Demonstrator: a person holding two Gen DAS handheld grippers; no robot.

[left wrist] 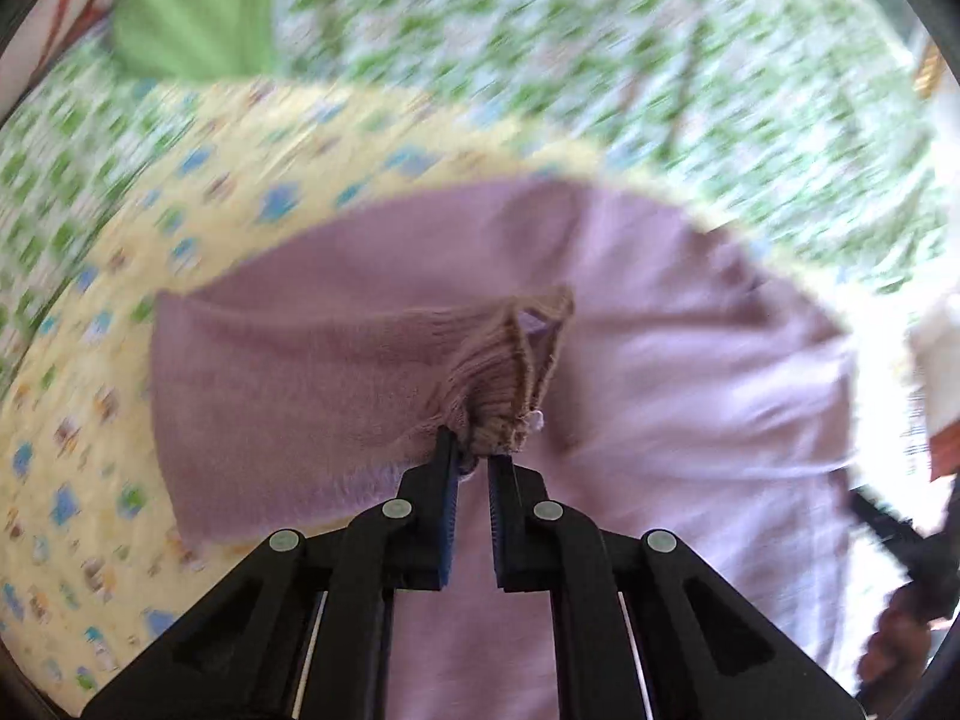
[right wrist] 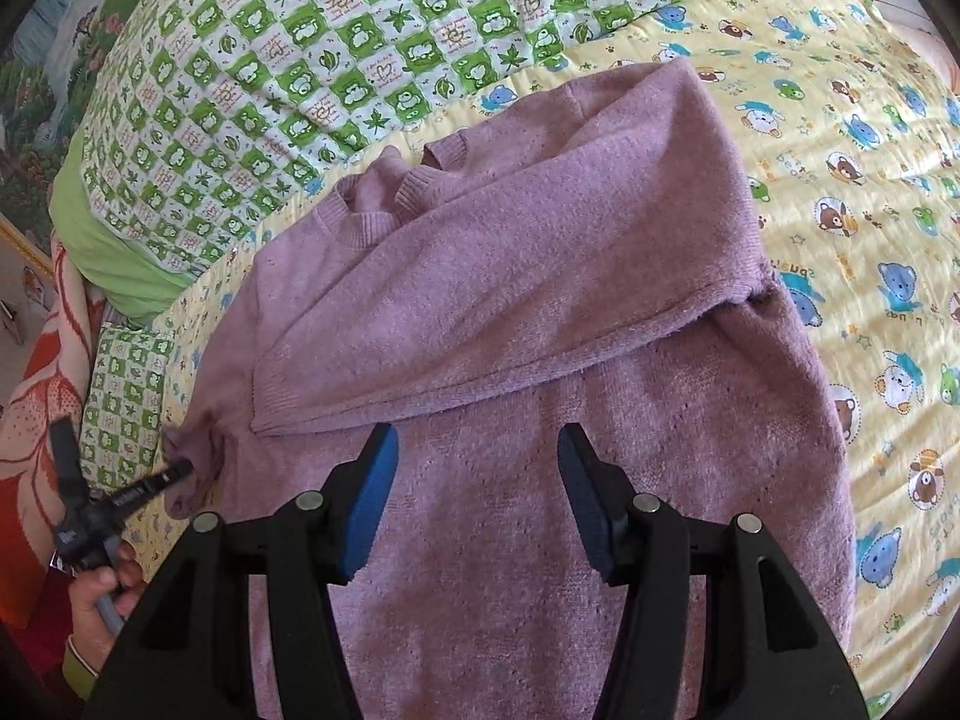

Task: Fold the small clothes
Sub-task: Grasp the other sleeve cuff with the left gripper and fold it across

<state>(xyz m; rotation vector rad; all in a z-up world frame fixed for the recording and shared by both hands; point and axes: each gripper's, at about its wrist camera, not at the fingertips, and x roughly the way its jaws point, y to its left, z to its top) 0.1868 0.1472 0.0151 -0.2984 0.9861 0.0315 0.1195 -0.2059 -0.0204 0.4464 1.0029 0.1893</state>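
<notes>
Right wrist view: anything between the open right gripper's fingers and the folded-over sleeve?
Nothing but bare knit of the mauve knitted sweater between right gripper and folded-over sleeve.

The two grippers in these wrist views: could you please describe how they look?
Both the left gripper and right gripper are matte black plastic linkages with round silver pivot pins and blue ridged pads lining the fingers. A bare hand grips the left one's handle; no cables are visible.
</notes>
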